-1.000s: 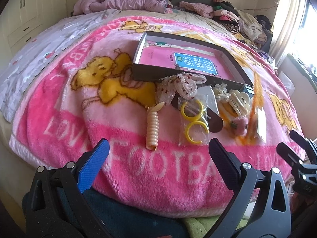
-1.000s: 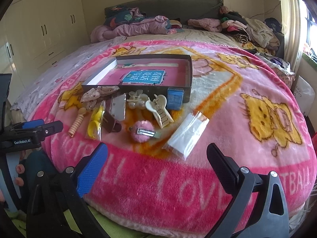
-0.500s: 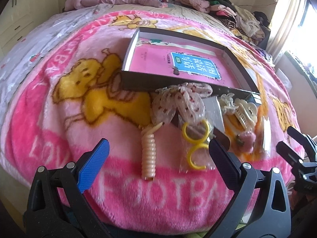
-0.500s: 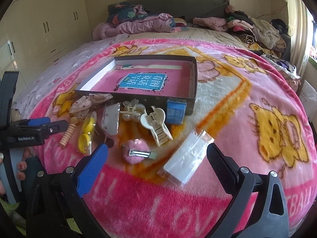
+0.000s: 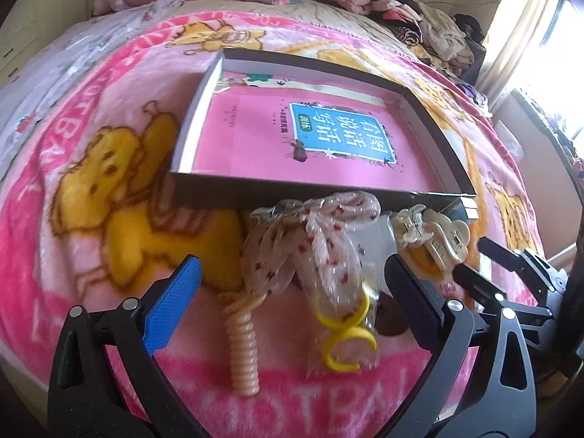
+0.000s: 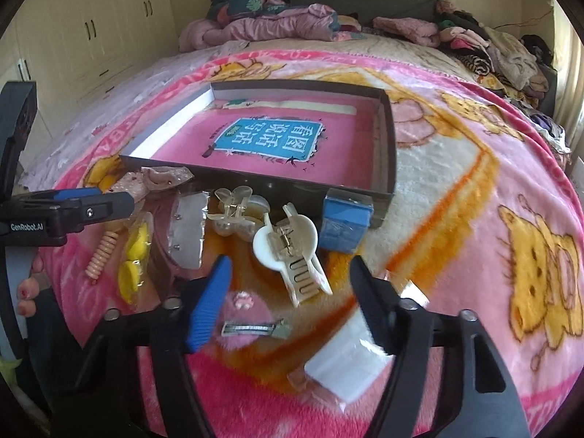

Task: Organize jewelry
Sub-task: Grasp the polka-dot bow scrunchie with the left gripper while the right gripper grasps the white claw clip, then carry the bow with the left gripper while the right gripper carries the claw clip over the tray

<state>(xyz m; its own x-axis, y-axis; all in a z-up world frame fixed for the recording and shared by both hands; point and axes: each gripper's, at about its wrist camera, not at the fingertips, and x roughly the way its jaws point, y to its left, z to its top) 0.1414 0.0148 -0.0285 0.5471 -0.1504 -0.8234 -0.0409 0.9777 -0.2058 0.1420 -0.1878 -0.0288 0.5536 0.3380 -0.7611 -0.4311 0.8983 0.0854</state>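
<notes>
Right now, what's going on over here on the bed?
A person holds a gripper in each hand over hair accessories scattered on a pink blanket, in front of a shallow box with a pink book inside. The left gripper is open above a spotted bow and a spiral hair tie. The right gripper, its jaws closing, points at a white claw clip. Neither holds anything yet.

Fleece blanket point(image 6: 456, 189): pink w/ yellow cartoon bears, white letters, orange band. Shallow dark-grey box point(image 6: 385, 138) w/ pink book, blue title panel. Sheer bow point(image 5: 321, 241): pale w/ red dots. Yellow hair rings point(image 5: 346, 332); peach spiral tie point(image 5: 244, 350); cream claw clip point(image 6: 292, 252); small blue box point(image 6: 345, 224).
</notes>
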